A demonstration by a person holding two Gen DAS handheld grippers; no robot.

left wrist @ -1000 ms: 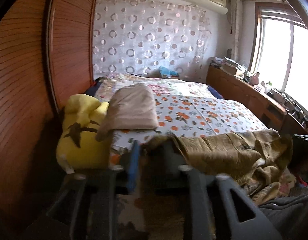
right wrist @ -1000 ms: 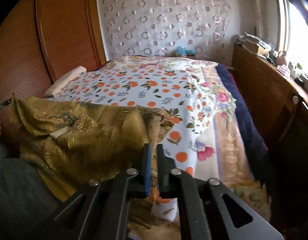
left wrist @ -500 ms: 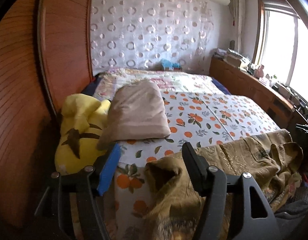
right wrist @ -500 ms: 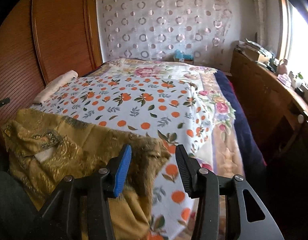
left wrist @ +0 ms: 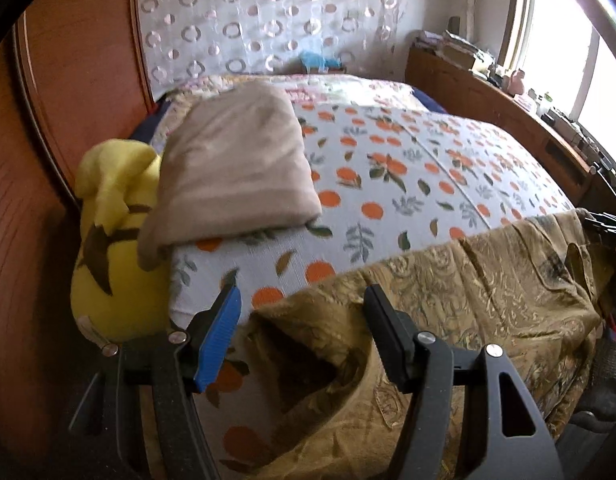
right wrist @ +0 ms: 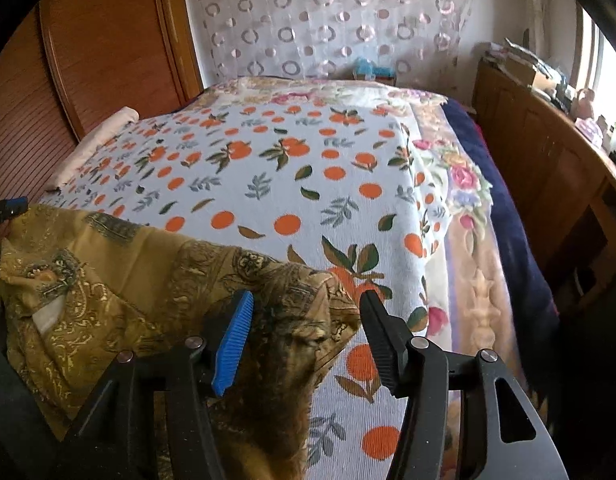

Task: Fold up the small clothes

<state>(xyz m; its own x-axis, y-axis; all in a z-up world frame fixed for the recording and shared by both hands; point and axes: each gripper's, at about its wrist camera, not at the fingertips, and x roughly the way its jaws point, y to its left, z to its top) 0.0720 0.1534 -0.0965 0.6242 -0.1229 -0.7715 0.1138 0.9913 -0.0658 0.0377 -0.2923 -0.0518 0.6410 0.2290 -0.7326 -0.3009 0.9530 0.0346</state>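
Note:
An olive-gold patterned garment (left wrist: 488,280) lies spread along the near edge of the bed, partly hanging over it. My left gripper (left wrist: 302,300) is open over the garment's left corner, which sits loosely between the jaws without being pressed. In the right wrist view the garment (right wrist: 128,272) runs off to the left. My right gripper (right wrist: 307,300) stands over its right corner with the jaws opening. The cloth is between them, clear of both pads. The left gripper's blue pad (right wrist: 8,208) shows at the far left edge.
The bed wears a white spread with orange fruit prints (right wrist: 288,168). A folded beige cloth (left wrist: 236,160) and a yellow plush toy (left wrist: 108,240) lie at its left side by the wooden panel. A wooden cabinet (right wrist: 548,168) runs along the right.
Both grippers were shut on the garment's corners and have opened, releasing it onto the bed edge. Both hands moved forward and down toward the bed.

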